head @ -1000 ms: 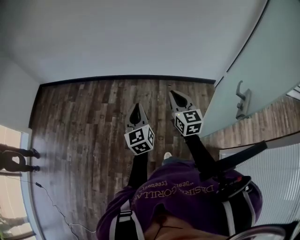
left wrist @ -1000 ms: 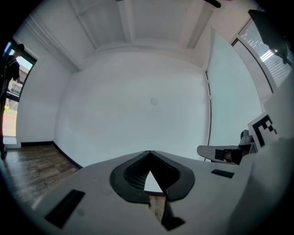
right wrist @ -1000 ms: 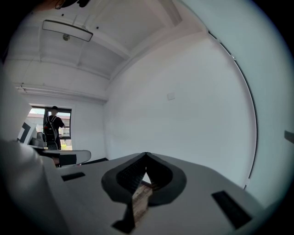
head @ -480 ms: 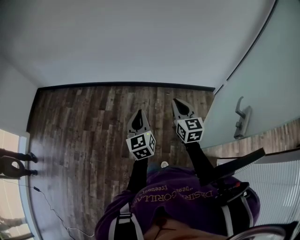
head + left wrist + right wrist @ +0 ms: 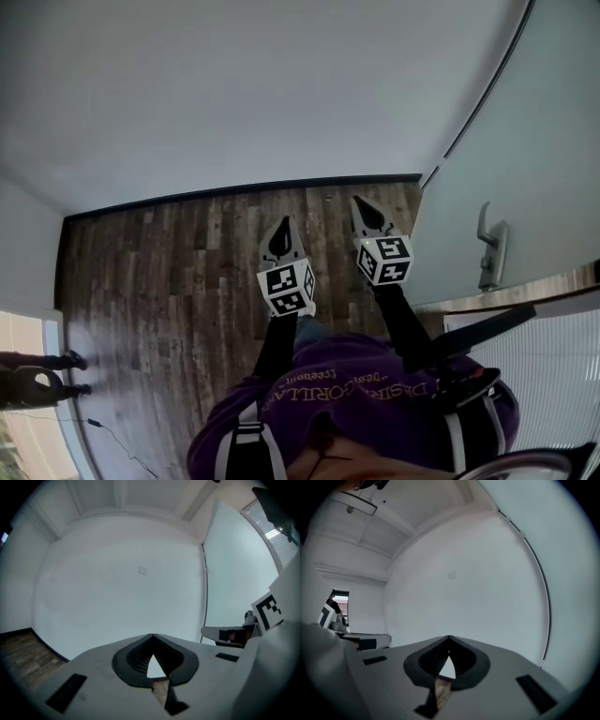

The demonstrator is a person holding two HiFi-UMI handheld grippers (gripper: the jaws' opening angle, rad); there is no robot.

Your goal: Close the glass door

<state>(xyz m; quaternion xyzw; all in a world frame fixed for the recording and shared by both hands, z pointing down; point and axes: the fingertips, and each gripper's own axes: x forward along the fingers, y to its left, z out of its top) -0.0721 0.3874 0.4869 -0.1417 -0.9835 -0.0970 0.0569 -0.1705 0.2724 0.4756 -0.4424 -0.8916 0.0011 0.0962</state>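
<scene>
fingers (image 5: 280, 240) pressed together, empty; glass door (image 5: 534, 159) handle (image 5: 493, 258) stands upright.

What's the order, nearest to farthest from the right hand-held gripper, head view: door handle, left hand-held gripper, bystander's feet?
1. Left hand-held gripper, close on its left.
2. Door handle, right, on the glass door.
3. Bystander's feet, far left floor edge.

The wall (image 5: 234, 94) lies far, with the floor (image 5: 159, 281) near. The door (image 5: 539, 141) stands at the right and bears a handle (image 5: 492, 246). The left tongs (image 5: 284, 225) and right tongs (image 5: 361, 206) sit side by side, left of the door.
</scene>
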